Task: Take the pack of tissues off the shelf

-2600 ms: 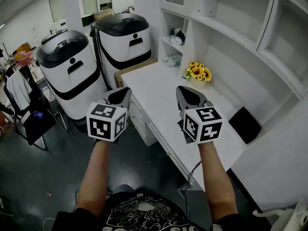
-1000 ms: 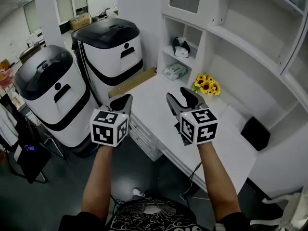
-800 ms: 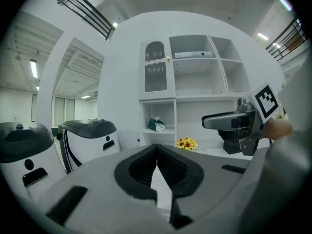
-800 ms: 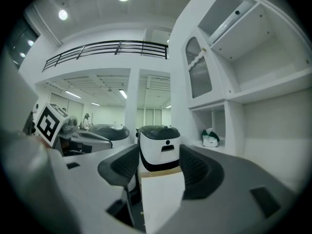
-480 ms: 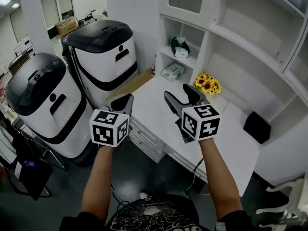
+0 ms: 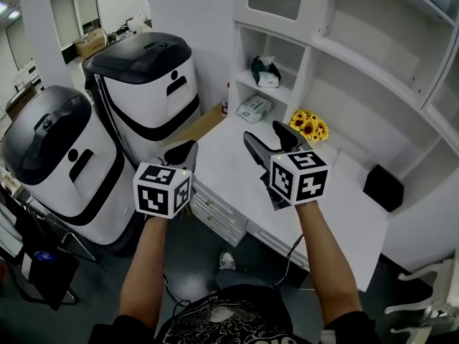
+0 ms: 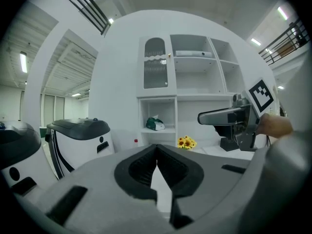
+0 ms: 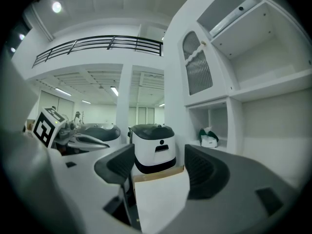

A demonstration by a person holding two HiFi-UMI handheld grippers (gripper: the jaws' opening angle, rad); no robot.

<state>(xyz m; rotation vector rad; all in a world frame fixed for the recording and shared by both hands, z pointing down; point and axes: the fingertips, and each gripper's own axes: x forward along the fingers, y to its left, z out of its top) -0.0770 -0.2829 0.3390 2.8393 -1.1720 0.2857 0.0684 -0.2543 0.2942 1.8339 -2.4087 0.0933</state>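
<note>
I am holding both grippers out level over the near edge of the white desk (image 6: 228,165), facing the cupboard wall. The left gripper (image 6: 188,147) is clenched: its two dark pads are meeting at the tips, with nothing caught between them. The right gripper (image 6: 265,136) is released. Its jaws have just been opening and are now standing wide apart, and through the gap I am seeing only the desk top and a white bin with a black lid (image 6: 143,84) far behind.

The pack of tissues (image 6: 265,72), dark green with white tissue sticking out of its top, is sitting on the shelf (image 6: 283,86) in the open upper compartment. It is well apart from both grippers and neither one is touching it. In the compartment below, a pale wrapped packet (image 6: 254,108) is lying at desk level. A bunch of sunflowers (image 6: 307,126) is standing on the desk just right of that compartment, beyond the right gripper.
</note>
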